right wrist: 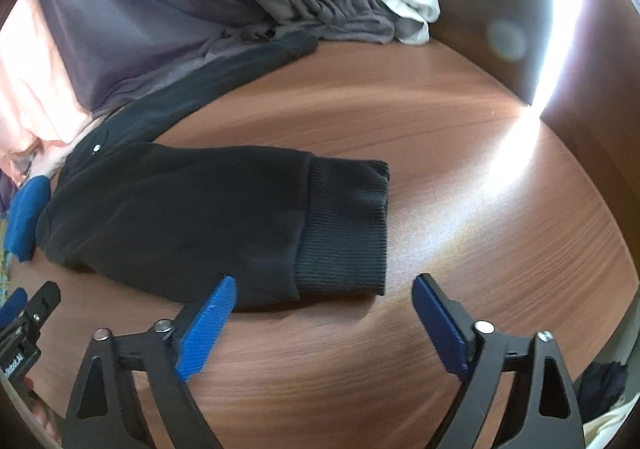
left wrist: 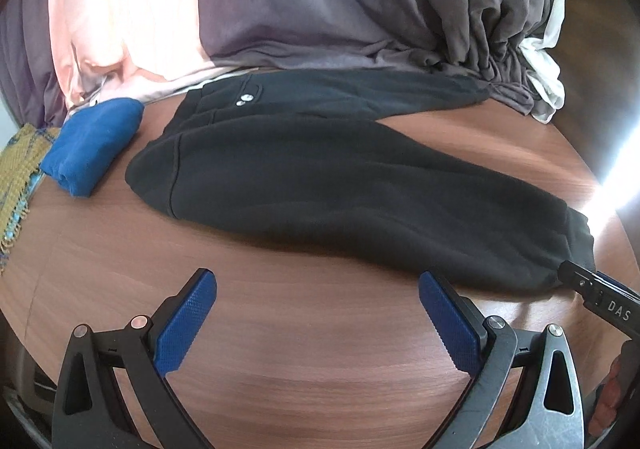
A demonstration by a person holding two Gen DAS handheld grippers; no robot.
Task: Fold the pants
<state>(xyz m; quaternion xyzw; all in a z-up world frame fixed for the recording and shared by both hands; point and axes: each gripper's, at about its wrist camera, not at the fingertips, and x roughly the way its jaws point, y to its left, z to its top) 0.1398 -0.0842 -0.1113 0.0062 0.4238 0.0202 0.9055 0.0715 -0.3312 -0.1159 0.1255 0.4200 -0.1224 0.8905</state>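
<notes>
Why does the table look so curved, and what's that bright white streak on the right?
Left wrist view: the fisheye lens bows the brown wooden table, and sunlight blows out a streak at the right edge. Right wrist view: the same glare washes over the wood beside the black sweatpants' ribbed cuff; edges look smeared.

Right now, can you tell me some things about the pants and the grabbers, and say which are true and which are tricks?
1. The black pants lie on the wooden table. True.
2. The left hand-held gripper is squeezing the pants. False: it is open and holds nothing.
3. A folded blue cloth sits beside the pants. True.
4. The right hand-held gripper is shut. False: it is open, near the ribbed cuff.
</notes>
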